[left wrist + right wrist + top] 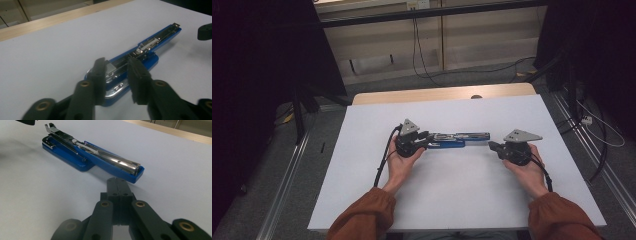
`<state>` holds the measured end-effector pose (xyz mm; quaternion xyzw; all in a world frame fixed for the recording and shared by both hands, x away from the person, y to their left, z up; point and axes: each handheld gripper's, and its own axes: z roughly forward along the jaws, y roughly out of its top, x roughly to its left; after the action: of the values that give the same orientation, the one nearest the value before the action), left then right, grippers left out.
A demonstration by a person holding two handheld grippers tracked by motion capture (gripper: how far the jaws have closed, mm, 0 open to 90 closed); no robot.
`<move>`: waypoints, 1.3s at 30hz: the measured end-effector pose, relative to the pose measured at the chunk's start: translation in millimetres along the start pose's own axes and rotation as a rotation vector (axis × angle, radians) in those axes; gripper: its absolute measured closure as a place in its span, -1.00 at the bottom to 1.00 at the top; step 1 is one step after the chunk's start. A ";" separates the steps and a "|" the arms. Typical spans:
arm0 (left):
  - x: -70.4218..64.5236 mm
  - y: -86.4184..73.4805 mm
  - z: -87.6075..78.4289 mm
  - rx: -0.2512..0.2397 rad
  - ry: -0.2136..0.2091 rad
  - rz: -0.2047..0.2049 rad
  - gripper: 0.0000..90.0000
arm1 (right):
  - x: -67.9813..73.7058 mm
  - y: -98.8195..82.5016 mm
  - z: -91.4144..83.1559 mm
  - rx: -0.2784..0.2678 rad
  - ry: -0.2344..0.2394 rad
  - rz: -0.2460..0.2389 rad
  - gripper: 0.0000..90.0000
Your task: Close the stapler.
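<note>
A blue stapler (452, 140) lies on the white desk (362, 200) between the two tools, opened out long and flat. Its hinge end is at the left tool (424, 141), and its far tip points toward the right tool (492, 145), just in front of that tool's closed jaws.

In the left gripper view, the left tool (117, 73) has its two black jaws on either side of the stapler (140, 53), at the end where the metal magazine meets the blue base. The jaws appear to press on the sides of the metal part, so I judge that this tool grips the stapler there. In the right gripper view, the right tool (117, 185) is fully closed on nothing; its tip stands just short of the blue end of the stapler (100, 157), apart from it.

About handling, I judge the stapler as stiff and rather heavy for its size, with a plastic body and steel rails. The polished steel looks slippery, and the open arm can swing on its hinge, so a grip on the arm alone may let the base drop or turn. The safer place to hold seems to be the hinge end, across the narrow sides, where both parts join. The free tip is thin; it may be better only to push or steady it there.
</note>
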<state>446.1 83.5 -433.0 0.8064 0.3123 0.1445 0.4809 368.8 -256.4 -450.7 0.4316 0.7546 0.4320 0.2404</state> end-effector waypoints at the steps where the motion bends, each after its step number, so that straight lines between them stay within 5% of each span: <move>1: -0.2 0.3 1.1 0.003 0.000 -0.003 0.73 | 0.0 0.1 0.3 0.001 0.000 0.001 1.00; 4: -1.2 4.8 5.2 0.014 -0.027 0.010 1.00 | 0.7 -0.2 2.2 0.009 0.005 0.005 1.00; 10: -8.6 6.7 20.5 0.085 -0.042 0.063 1.00 | 4.0 0.9 4.9 0.016 0.011 -0.002 1.00; 17: -4.3 4.7 22.0 0.103 -0.038 0.044 1.00 | 1.2 1.5 9.0 0.021 0.014 0.035 1.00; 26: -2.0 0.6 24.4 0.123 -0.028 0.049 1.00 | -0.5 2.2 16.0 0.083 -0.030 0.016 1.00; 39: 1.2 -4.1 27.1 0.144 -0.024 0.056 1.00 | -0.6 2.0 22.6 0.119 -0.019 0.012 1.00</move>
<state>460.0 67.1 -450.0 0.8490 0.2934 0.1255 0.4212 386.6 -246.3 -460.6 0.4538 0.7740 0.3836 0.2188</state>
